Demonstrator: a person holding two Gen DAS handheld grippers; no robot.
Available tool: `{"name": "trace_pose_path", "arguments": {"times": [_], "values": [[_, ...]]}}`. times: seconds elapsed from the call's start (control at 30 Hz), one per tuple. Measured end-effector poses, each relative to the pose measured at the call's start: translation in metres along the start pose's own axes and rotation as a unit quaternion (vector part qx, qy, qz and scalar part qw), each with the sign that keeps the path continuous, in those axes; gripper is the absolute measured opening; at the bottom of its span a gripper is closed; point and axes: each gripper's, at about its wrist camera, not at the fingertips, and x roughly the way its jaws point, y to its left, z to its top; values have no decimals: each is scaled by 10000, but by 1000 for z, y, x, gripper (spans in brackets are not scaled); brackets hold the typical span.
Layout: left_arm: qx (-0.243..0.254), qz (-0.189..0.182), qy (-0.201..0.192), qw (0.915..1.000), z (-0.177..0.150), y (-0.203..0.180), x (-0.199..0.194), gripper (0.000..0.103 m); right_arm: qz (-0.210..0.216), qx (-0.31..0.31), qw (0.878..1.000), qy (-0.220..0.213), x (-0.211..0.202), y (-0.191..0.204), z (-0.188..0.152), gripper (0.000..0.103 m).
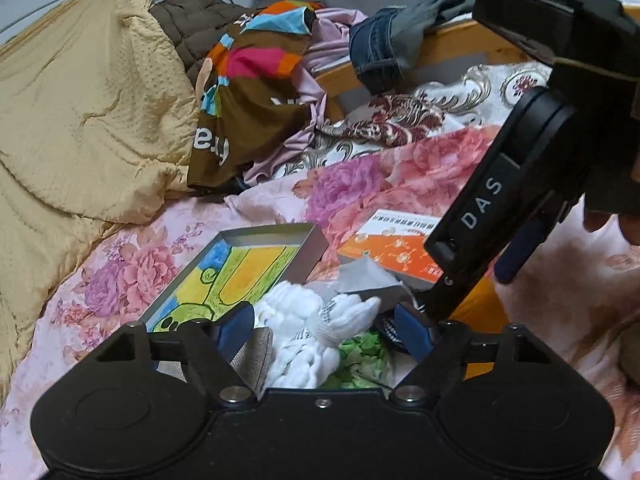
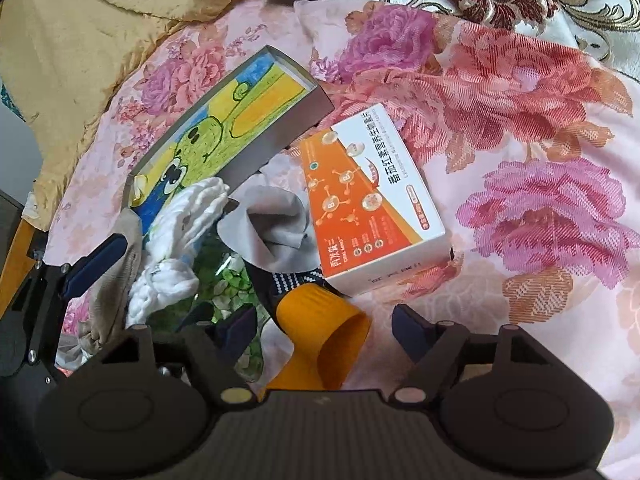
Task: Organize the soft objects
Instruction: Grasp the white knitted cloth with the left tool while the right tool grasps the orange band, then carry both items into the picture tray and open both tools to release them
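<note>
Floral pink bedding (image 2: 520, 128) covers the bed on which everything is laid, and a tan quilt (image 1: 80, 100) is heaped at its far left, with a brown patterned garment (image 1: 248, 92) and a pair of jeans (image 1: 376, 48) piled beyond. An open grey box (image 2: 280, 136) lined with a green and yellow crayon drawing is taken as the landmark. Just to the right of the box, an orange-and-white carton (image 2: 376, 200) printed with Chinese characters is seen lying flat. At the near end of the box, a heap of soft items is gathered: white socks (image 1: 296, 344) are draped over the box's near edge, a grey cloth (image 2: 276, 228) is crumpled between the box and the carton, and a green-and-white patterned piece (image 2: 224, 284) lies underneath, nearer than the box. A beige cloth (image 2: 116, 280) hangs at the near left of the box.

The left gripper (image 1: 324, 336) is held over this heap with its fingers spread apart; the white socks sit between them but are not pinched. The right gripper (image 2: 324, 326) is held nearer than the carton, its fingers also spread wide, with an orange sock (image 2: 324, 340) lying between them, its cuff opening toward the camera; no squeeze on it is seen. A dark dotted sock (image 2: 296, 280) is seen just beyond the orange one.
</note>
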Motion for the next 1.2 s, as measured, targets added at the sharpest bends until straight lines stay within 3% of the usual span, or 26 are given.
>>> {"name": "trace_pose_path", "arguments": {"times": [0.13, 0.27, 0.47, 0.57, 0.63, 0.77, 0.9, 1.07, 1.2], "values": [[-90, -46, 87, 9999, -4, 4, 4, 72, 6, 158, 9998, 96, 8, -3, 2, 70], [215, 69, 31, 9997, -3, -1, 3, 70, -2, 225, 9996, 187, 14, -4, 2, 60], [646, 266, 246, 9973, -2, -11, 9, 49, -75, 151, 9997, 196, 15, -2, 0, 54], [540, 305, 246, 9978, 0, -10, 8, 35, -100, 157, 9996, 195, 14, -2, -1, 51], [394, 300, 194, 9986, 1, -7, 5, 31, -121, 129, 9997, 189, 14, -1, -2, 49], [-94, 233, 28, 9997, 4, 1, -4, 27, -97, 114, 9997, 176, 11, -2, -2, 46], [-1078, -1, -110, 9941, 5, 19, -14, 25, -77, 111, 9998, 153, 8, -2, -3, 37], [-2541, -362, -228, 9662, 0, 48, -25, 24, -36, 63, 10000, 39, 0, 0, -3, 29], [-3116, -544, -330, 9481, -3, 57, -38, 24, 78, 67, 9999, -9, -10, 2, -7, 29]]}}
